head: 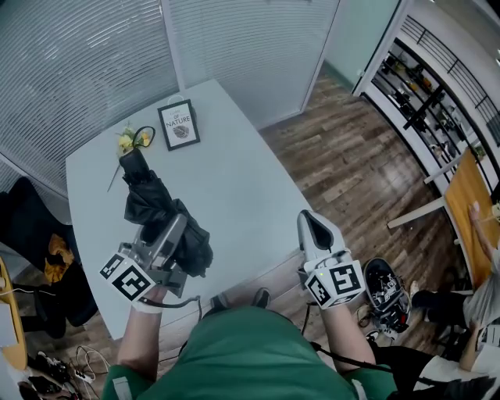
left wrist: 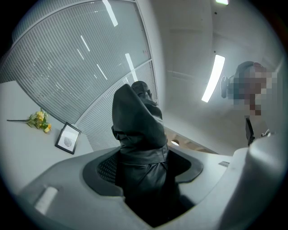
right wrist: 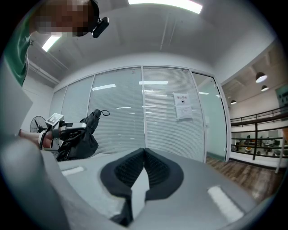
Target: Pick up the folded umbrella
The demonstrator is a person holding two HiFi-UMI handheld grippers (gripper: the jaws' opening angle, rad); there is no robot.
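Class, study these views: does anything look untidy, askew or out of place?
The umbrella held in the left gripper is folded loosely: its black fabric bulges in bunches. Yellow flowers lie loose on the table beside the framed picture.

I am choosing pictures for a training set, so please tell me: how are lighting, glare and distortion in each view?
Head view: evenly lit and sharp; the folded umbrella stands out against the pale table. Left gripper view: strong fisheye, black corners; the tube lamp glows hazily. Right gripper view: same fisheye; the ceiling strip is blown out white.
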